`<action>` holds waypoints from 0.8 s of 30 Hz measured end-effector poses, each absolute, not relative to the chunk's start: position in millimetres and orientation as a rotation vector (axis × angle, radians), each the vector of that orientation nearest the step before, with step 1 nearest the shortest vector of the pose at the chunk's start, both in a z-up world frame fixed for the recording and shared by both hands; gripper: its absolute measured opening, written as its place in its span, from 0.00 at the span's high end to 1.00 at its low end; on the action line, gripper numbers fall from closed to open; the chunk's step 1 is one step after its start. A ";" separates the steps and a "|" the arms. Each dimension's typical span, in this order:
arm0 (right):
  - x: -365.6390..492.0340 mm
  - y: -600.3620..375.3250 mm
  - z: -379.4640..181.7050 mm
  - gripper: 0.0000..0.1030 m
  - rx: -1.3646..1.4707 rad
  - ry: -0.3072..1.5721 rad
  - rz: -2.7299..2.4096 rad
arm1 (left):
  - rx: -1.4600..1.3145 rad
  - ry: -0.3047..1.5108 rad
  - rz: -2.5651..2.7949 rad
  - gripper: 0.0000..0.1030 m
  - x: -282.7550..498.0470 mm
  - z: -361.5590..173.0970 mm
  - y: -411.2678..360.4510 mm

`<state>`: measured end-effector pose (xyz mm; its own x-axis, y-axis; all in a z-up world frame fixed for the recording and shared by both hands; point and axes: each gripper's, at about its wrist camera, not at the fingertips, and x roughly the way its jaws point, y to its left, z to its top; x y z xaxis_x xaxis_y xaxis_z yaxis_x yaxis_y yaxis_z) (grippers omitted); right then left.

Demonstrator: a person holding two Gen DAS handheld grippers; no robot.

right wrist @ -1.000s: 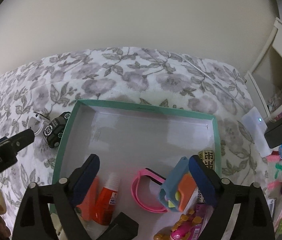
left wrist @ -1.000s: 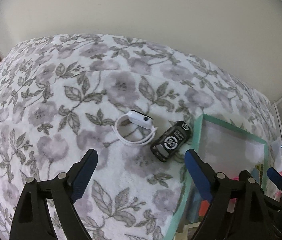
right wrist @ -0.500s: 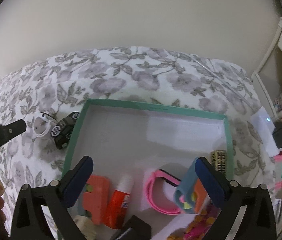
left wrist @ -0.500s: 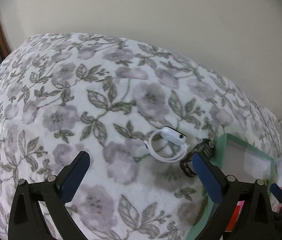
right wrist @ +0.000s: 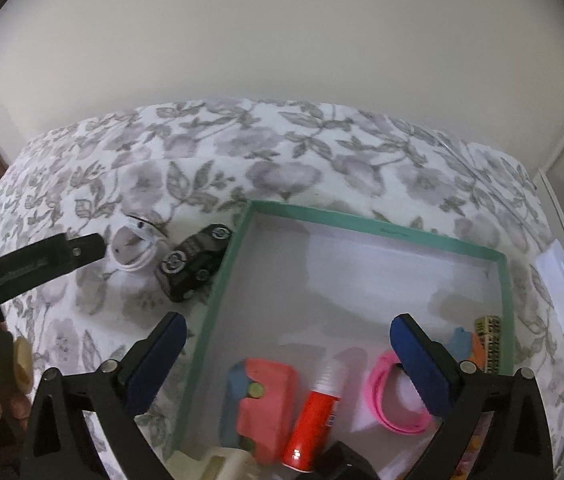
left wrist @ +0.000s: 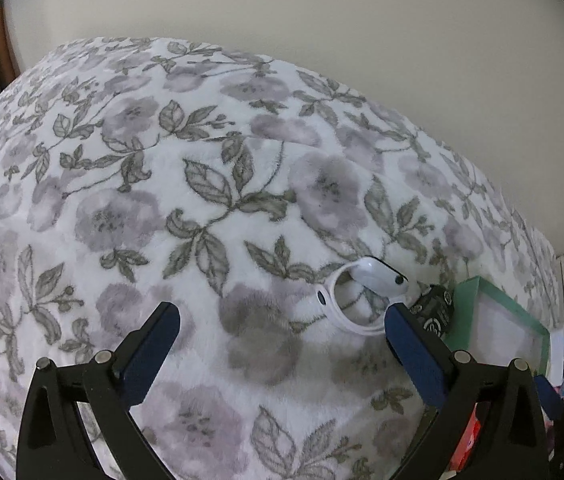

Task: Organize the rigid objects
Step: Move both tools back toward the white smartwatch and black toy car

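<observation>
On the flowery blanket (left wrist: 209,184), the white watch (left wrist: 356,300) lies beside the green box (right wrist: 362,232). My left gripper (left wrist: 282,328), fingers wide and empty, should slide over and pinch its band gently.

Bare blanket (left wrist: 209,184) left; watch (left wrist: 356,300), car (right wrist: 191,266) crowd box wall (right wrist: 217,300)

Left gripper (left wrist: 282,324) and right gripper (right wrist: 288,334) both angled downward, jaws just opened wide, nothing between them

A floral blanket (left wrist: 209,208) spreads below a plain wall (left wrist: 322,20); a white adapter (right wrist: 558,276) lies at the blanket's right edge.
</observation>
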<state>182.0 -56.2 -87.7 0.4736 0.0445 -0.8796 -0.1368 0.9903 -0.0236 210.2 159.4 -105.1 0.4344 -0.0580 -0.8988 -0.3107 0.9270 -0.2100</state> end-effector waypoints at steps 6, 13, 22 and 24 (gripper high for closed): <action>181.3 -45.8 -86.5 0.00 -0.114 1.042 0.130 | -0.375 1.103 0.161 0.01 215.6 -113.0 164.3; 187.3 -46.4 -87.6 0.00 -0.073 1.025 0.135 | -0.328 1.090 0.165 0.01 224.6 -120.8 157.0; 192.5 -50.8 -93.0 0.00 -0.044 1.032 0.128 | -0.196 1.113 0.201 0.01 232.7 -140.4 141.2; 192.2 -50.7 -94.8 0.00 -0.048 1.035 0.124 | -0.159 1.111 0.211 0.01 233.5 -140.9 138.3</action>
<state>192.2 -50.7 -94.8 0.5042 0.0798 -0.8599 -0.1251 0.9920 0.0187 233.5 138.3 -140.9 0.4268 0.0888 -0.9000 -0.2472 0.9687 -0.0217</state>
